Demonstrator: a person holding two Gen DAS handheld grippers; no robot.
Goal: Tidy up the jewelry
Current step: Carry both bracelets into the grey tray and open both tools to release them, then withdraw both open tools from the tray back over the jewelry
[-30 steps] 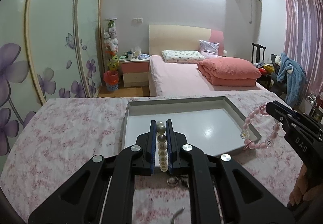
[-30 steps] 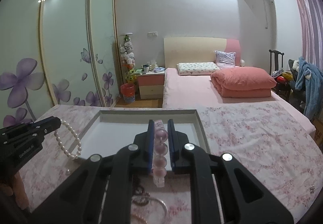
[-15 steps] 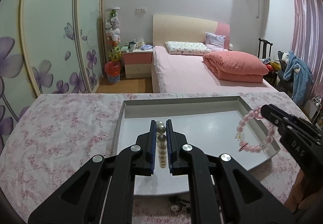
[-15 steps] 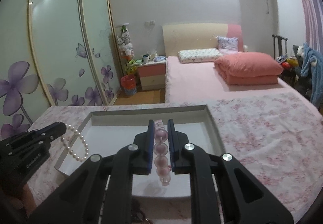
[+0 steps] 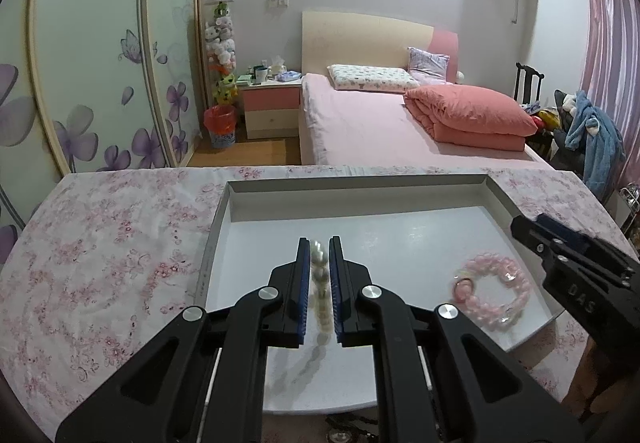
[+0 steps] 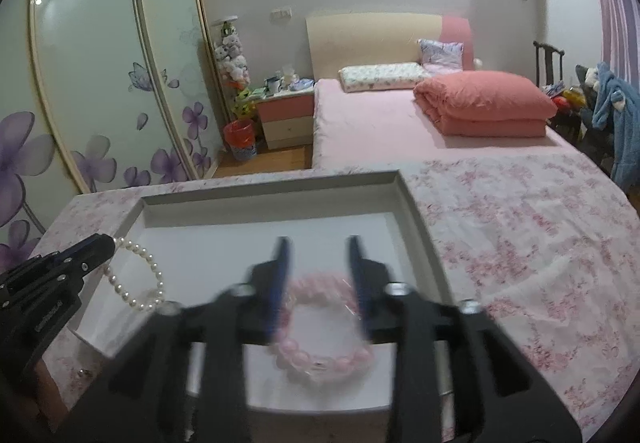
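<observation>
A white tray (image 5: 280, 195) lies on the pink floral tablecloth. My left gripper (image 5: 319, 243) is shut on a white pearl bracelet (image 5: 320, 283) and holds it over the tray's left half; the bracelet also shows hanging in the right wrist view (image 6: 138, 283). My right gripper (image 6: 318, 243) is open, its jaws spread apart. A pink bead bracelet (image 6: 320, 335) lies flat on the tray floor just below and between the fingers. It also shows in the left wrist view (image 5: 494, 291), at the tray's right side, free of the right gripper (image 5: 520, 229).
Small metal jewelry pieces (image 5: 348, 429) lie on the cloth at the tray's near edge. The tablecloth (image 6: 520, 243) stretches right of the tray. A bed (image 5: 380, 131), a nightstand (image 5: 272, 111) and a sliding wardrobe (image 5: 100, 63) stand beyond the table.
My right gripper has opened and the pink bracelet has dropped onto the tray floor. Both grippers have moved forward over the tray. The left still holds the pearl bracelet.
</observation>
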